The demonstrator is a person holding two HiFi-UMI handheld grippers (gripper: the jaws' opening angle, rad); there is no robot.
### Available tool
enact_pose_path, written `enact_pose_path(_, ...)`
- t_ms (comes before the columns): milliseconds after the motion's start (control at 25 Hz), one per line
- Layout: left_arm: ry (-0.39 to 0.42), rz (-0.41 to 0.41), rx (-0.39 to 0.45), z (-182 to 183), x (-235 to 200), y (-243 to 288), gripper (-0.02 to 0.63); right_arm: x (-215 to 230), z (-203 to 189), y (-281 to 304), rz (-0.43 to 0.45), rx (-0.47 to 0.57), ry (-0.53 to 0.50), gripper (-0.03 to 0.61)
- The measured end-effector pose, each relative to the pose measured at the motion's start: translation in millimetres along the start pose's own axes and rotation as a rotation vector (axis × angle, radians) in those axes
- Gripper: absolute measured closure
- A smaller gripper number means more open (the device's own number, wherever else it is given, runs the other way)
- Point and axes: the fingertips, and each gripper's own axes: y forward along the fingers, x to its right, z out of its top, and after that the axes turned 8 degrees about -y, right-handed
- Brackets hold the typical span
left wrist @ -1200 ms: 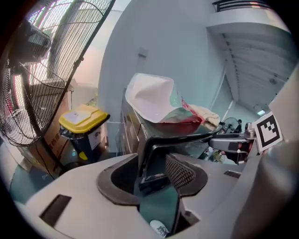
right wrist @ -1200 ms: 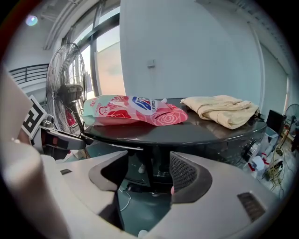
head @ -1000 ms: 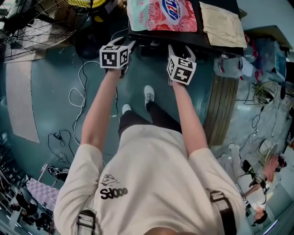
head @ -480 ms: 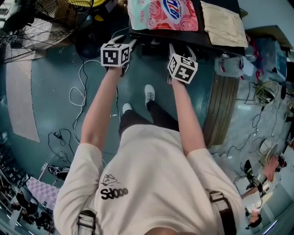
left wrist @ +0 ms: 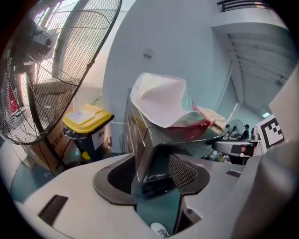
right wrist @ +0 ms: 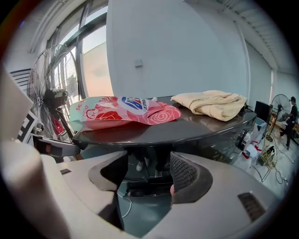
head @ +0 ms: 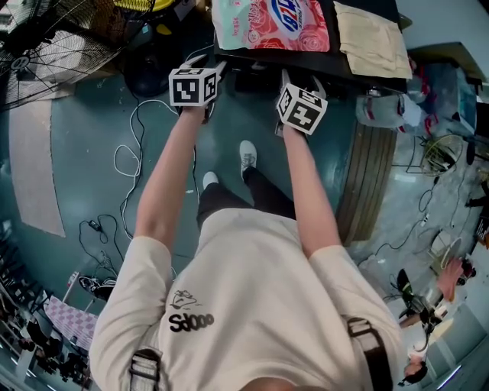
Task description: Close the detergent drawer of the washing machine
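Note:
The dark washing machine (head: pixel 260 63) stands at the top of the head view. Both grippers are held close to its front edge. My left gripper (head: pixel 212 70) is at the machine's left front corner (left wrist: pixel 140 140). Its jaws (left wrist: pixel 156 170) stand wide apart, and the pads press on nothing. To its right, my right gripper (head: pixel 299 79) faces the glossy front panel under the top (right wrist: pixel 187 128). It is open (right wrist: pixel 148 173) with nothing between the pads. I cannot make out the detergent drawer in any view.
A pink detergent bag (head: pixel 271 23) and a beige cloth (head: pixel 370 38) lie on the machine's top. A big floor fan (head: pixel 46 46) and a yellow-lidded bin (left wrist: pixel 86 116) stand to the left. White cables (head: pixel 134 153) trail across the green floor beside the person's shoes (head: pixel 247 156).
The right gripper has rolled a little about its own axis. Both hands otherwise stay where they were in front of the machine.

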Motion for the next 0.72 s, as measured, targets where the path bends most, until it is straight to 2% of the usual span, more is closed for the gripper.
enact_pose_path(200,-0.017,-0.004,0.017,0.7,-0.4,-1.4,0.388,0.3,1.6,-1.5,-0.011,0.022,-0.004,0.319)
enact_pose_path(440,-0.021,0.029,0.01,-1.4,-2.5,-2.9,0.388,1.3,-0.6,-0.6,0.012,-0.02,-0.02,0.321)
enact_pose_path(560,0.047,0.056,-0.028,-8.6,-4.1,-8.7,0.39,3.2,-4.8,-5.6,0.03,-0.051,-0.02,0.321)
enact_pose_path(720,0.119,0.043,-0.05,-24.1,-4.2,-32.7,0.405,5.3,-19.8,-25.4,0.035,-0.084,-0.049,0.333)
